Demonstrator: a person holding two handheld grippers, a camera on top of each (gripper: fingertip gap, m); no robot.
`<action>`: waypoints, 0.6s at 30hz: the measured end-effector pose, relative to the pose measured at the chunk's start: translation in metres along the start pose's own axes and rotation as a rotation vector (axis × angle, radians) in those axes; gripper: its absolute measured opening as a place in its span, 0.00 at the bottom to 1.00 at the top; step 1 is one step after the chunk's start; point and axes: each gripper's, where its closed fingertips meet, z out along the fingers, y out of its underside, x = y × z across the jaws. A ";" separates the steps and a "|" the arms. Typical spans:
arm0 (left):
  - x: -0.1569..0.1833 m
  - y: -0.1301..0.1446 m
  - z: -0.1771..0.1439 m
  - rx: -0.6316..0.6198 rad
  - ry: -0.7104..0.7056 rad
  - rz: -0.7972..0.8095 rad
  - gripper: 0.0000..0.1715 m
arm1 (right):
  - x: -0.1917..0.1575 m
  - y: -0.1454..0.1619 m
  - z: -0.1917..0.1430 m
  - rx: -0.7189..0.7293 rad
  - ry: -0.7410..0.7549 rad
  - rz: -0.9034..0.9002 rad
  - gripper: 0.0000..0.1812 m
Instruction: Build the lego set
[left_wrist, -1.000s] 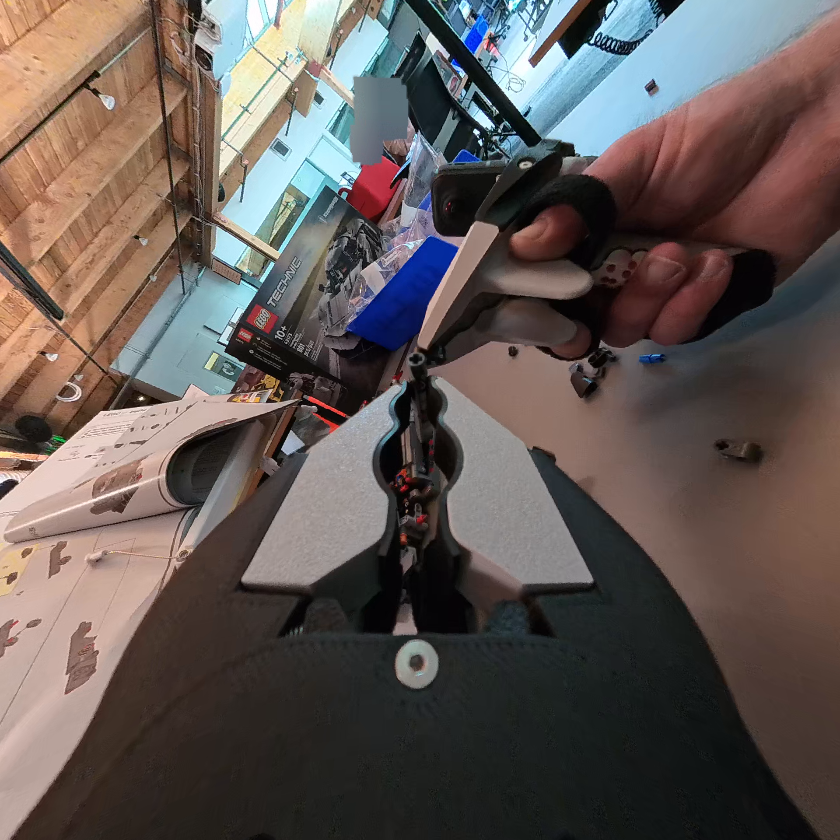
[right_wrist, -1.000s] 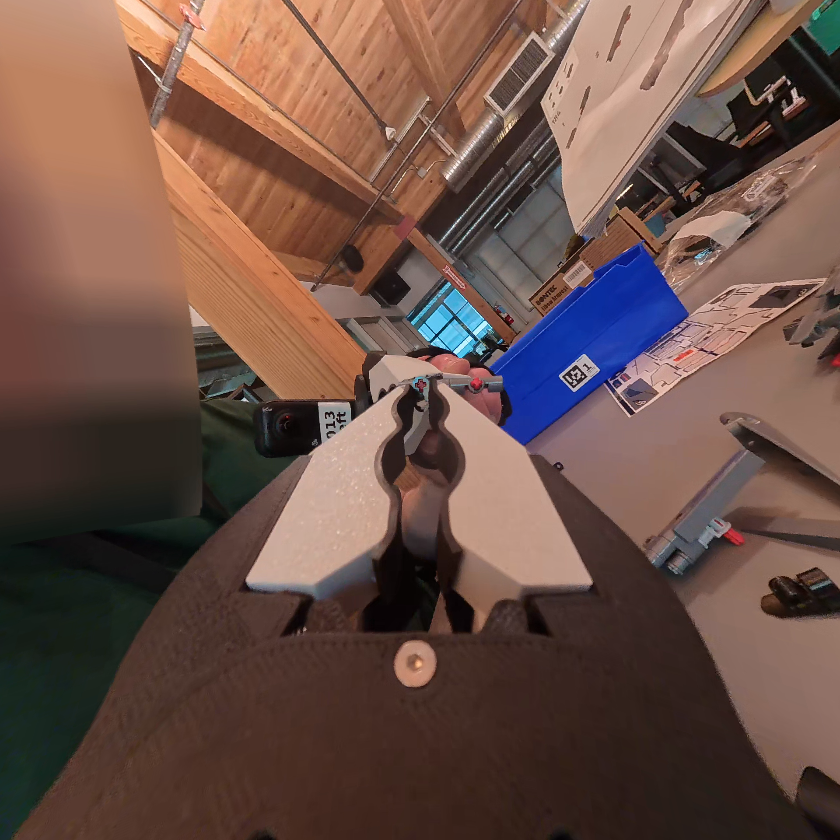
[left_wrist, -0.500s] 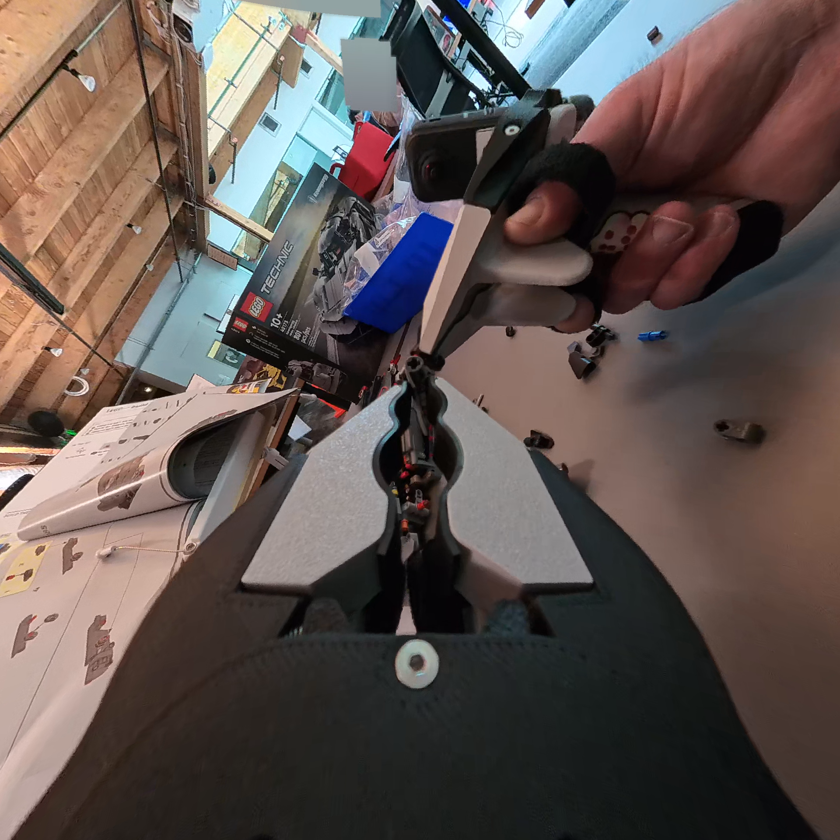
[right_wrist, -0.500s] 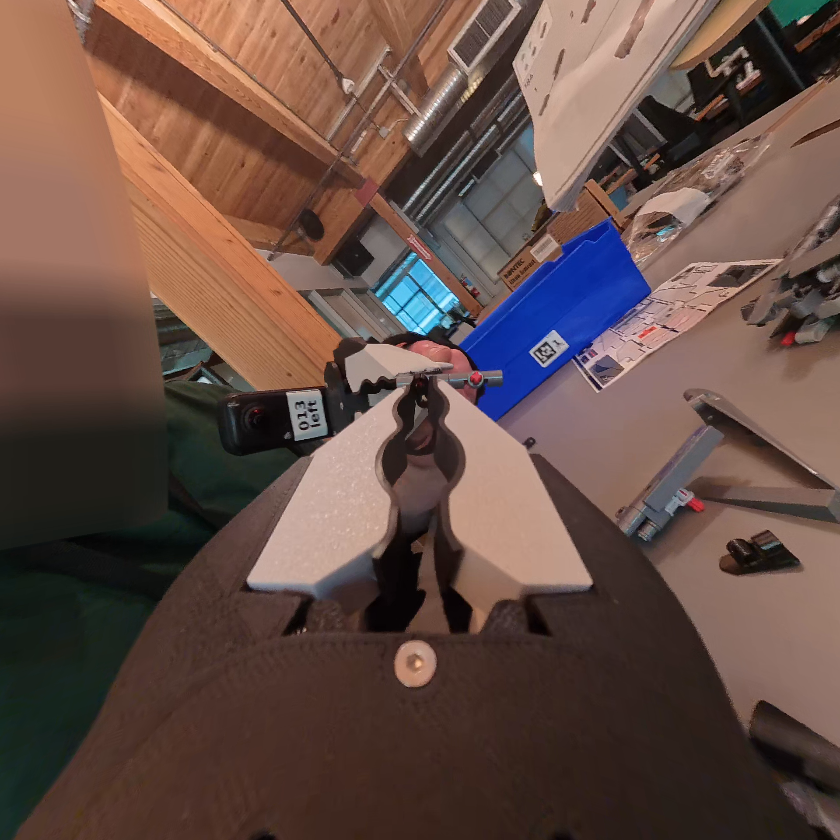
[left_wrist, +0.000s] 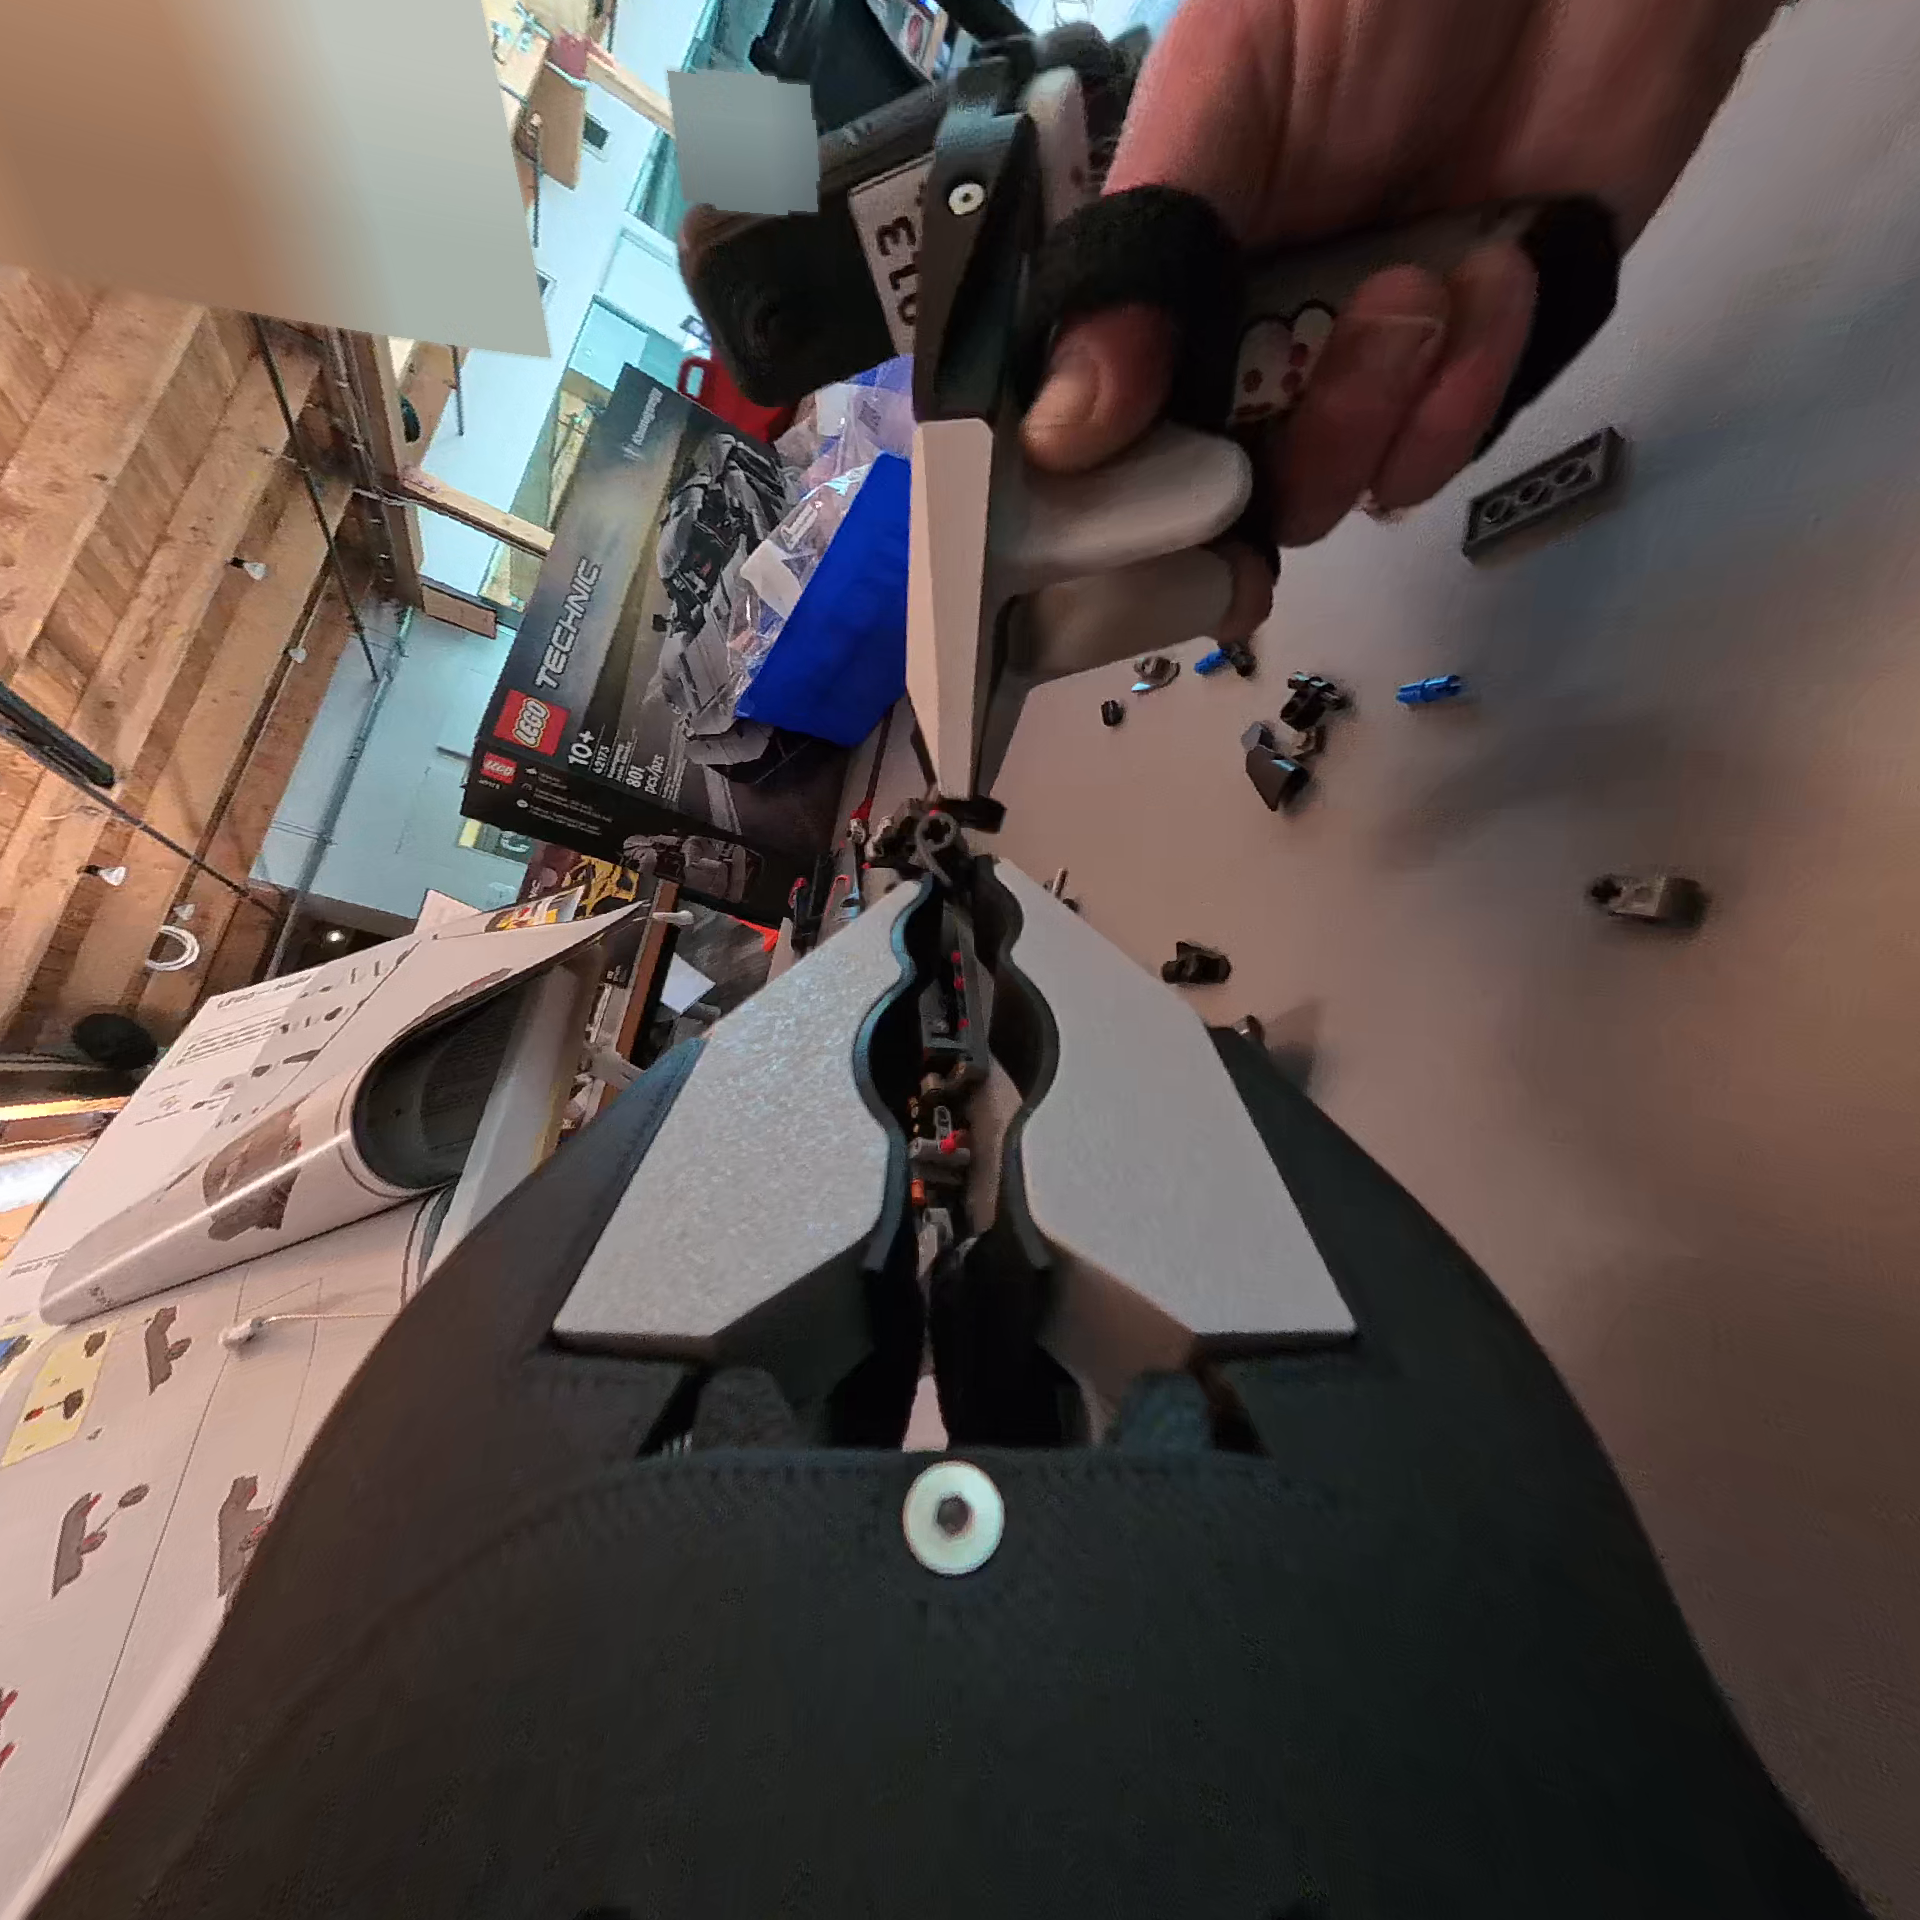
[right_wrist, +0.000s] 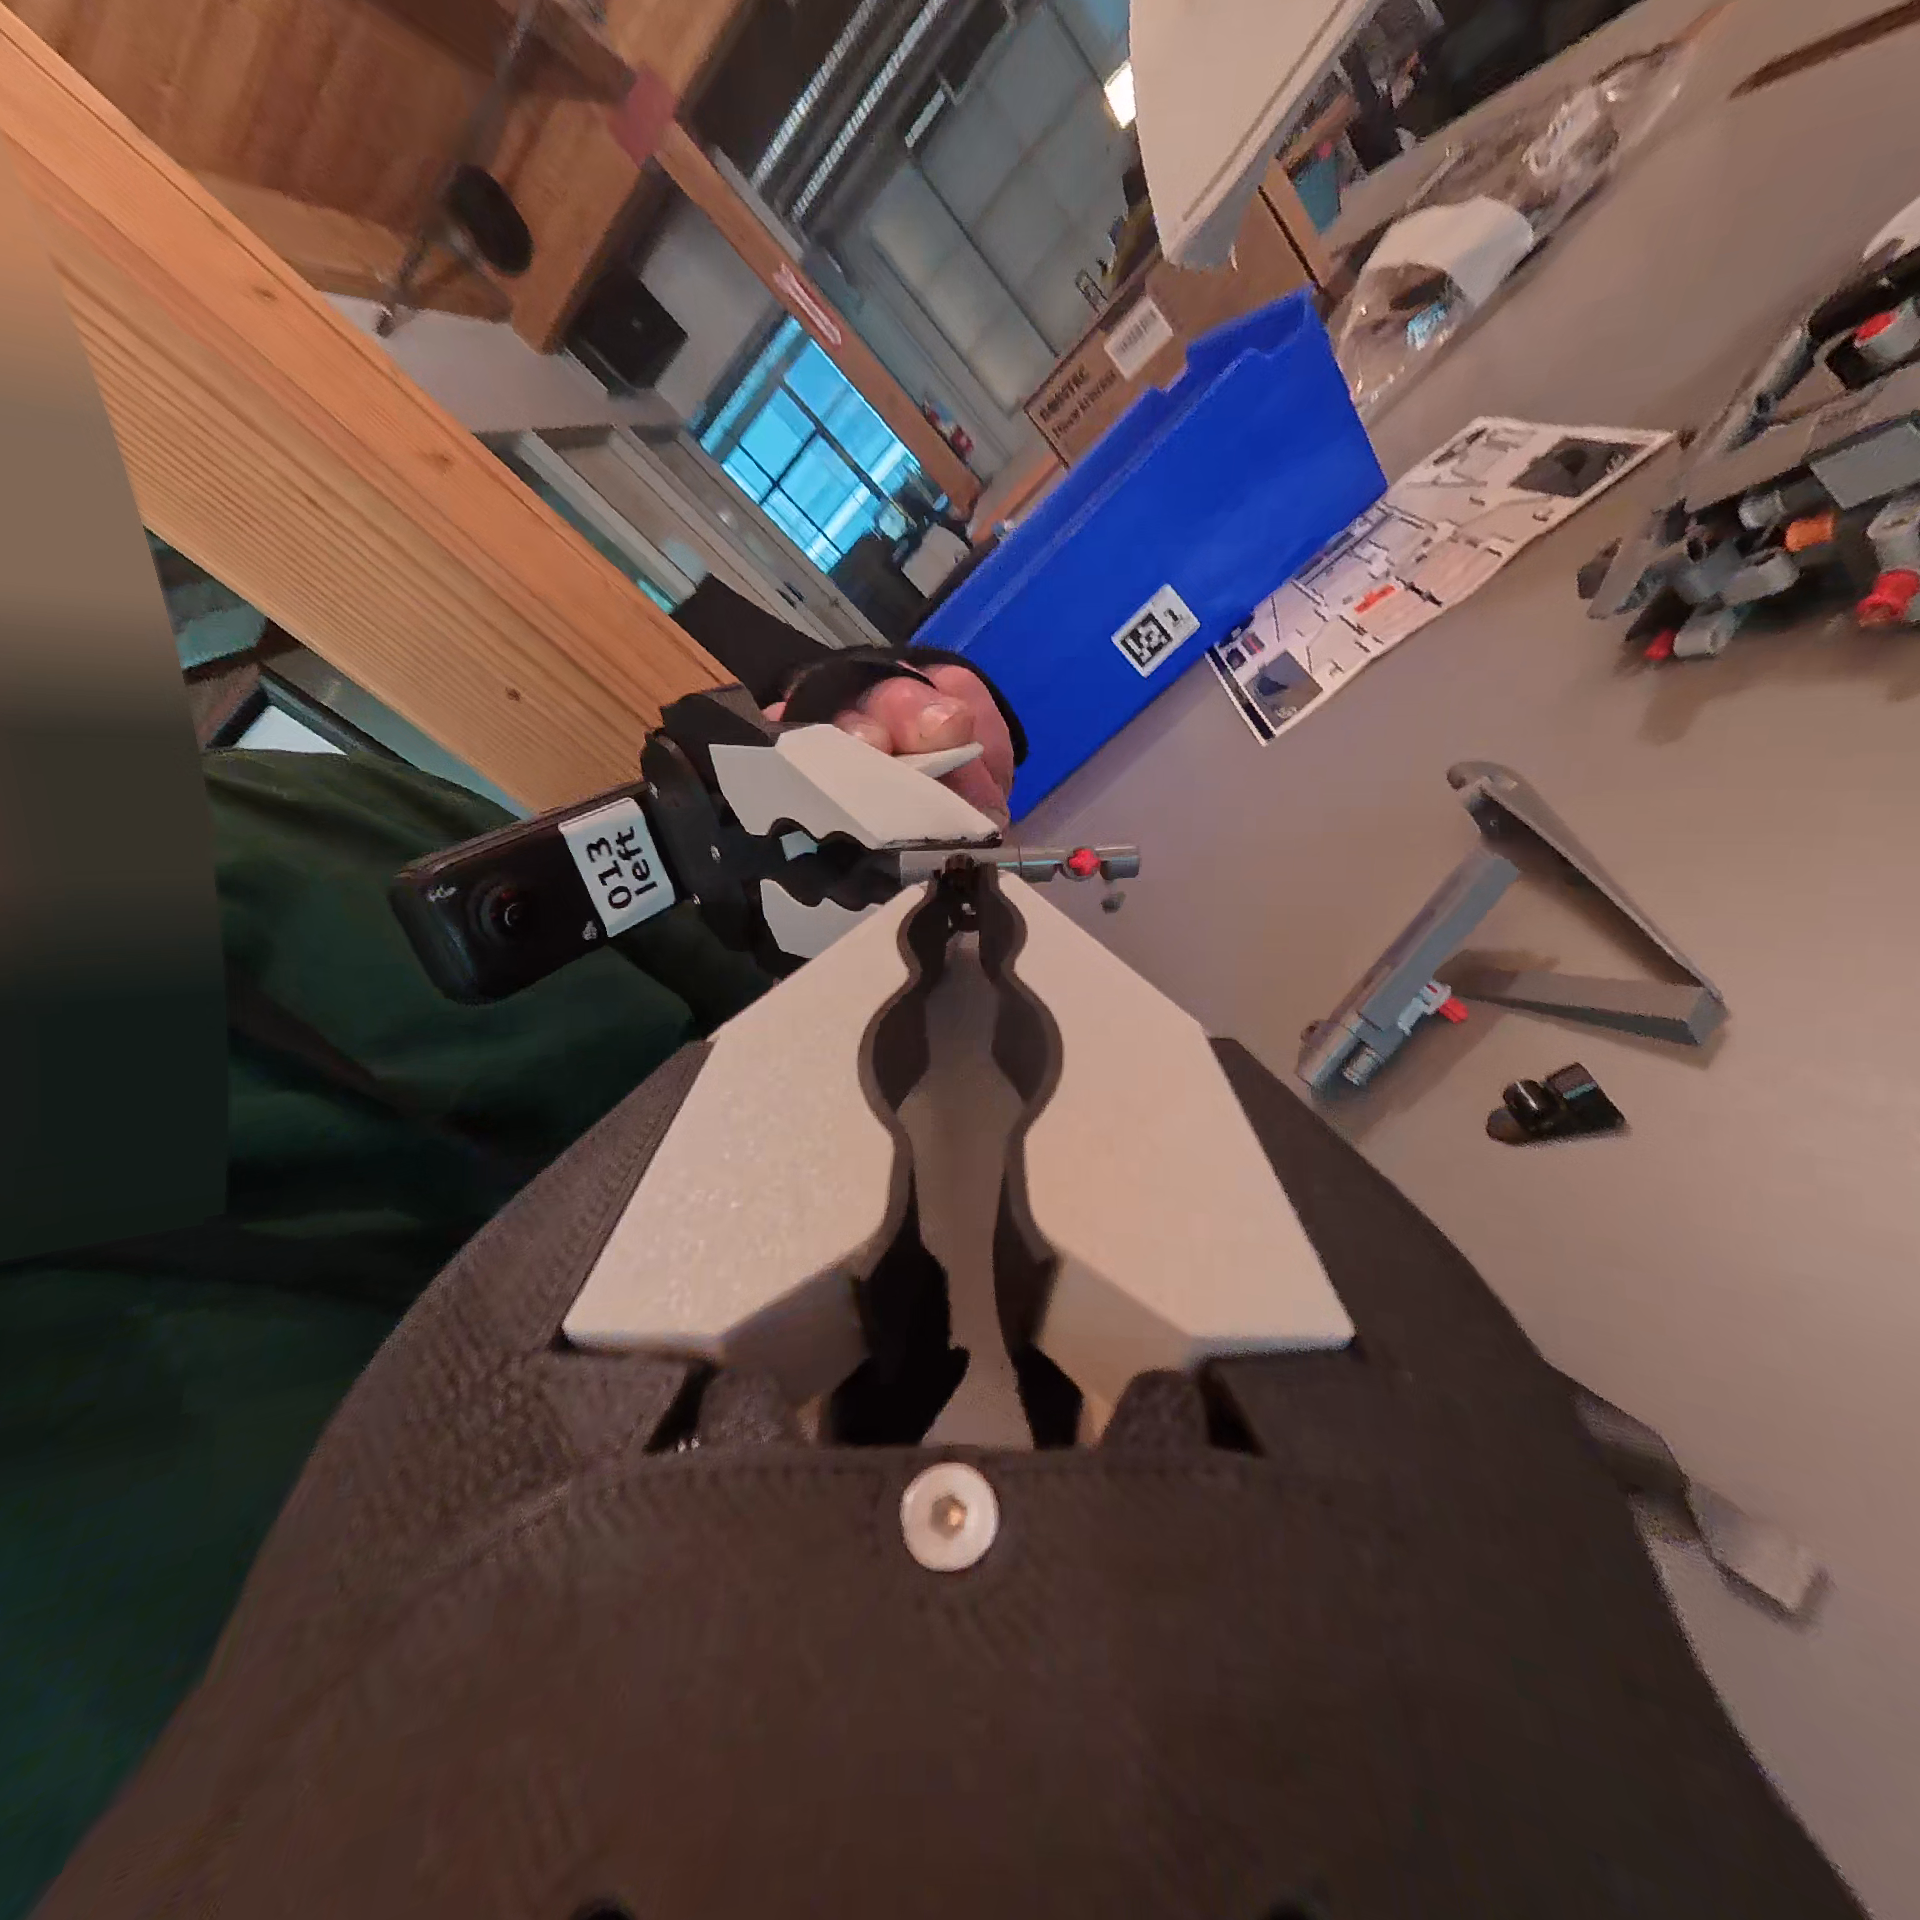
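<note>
Lego beam (right_wrist: 1023, 860): lying clamped lengthwise in left gripper (left_wrist: 951, 883), crossing just ahead of right gripper's tips
Right gripper (right_wrist: 961, 896): pinching a small dark pin (right_wrist: 964, 883) against the beam
Risk: pin is going in skewed, beam is twisting free
Beyond: loose pieces (left_wrist: 1273, 764) lying on table (left_wrist: 1662, 1091)

The left tongs (left_wrist: 951, 894) held a long lego piece (right_wrist: 1023, 860) up above the surface (right_wrist: 1558, 1299). The right tongs (right_wrist: 961, 899) met that piece from the side, tip to tip. Behind them stood a bin (right_wrist: 1174, 540), with a paper sheet (right_wrist: 1423, 561) just beside it. Small loose parts (left_wrist: 1288, 748) lay scattered on the surface, near the lego box (left_wrist: 623, 644).
</note>
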 end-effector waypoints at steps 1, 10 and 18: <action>0.002 0.001 0.001 -0.007 0.006 0.004 0.02 | 0.001 0.002 -0.001 -0.020 0.009 0.005 0.02; 0.024 0.000 0.005 -0.010 0.093 0.055 0.02 | 0.009 0.022 -0.008 -0.200 -0.080 0.078 0.02; 0.045 0.003 0.008 -0.029 0.179 0.086 0.02 | 0.019 0.043 -0.011 -0.364 -0.092 0.076 0.02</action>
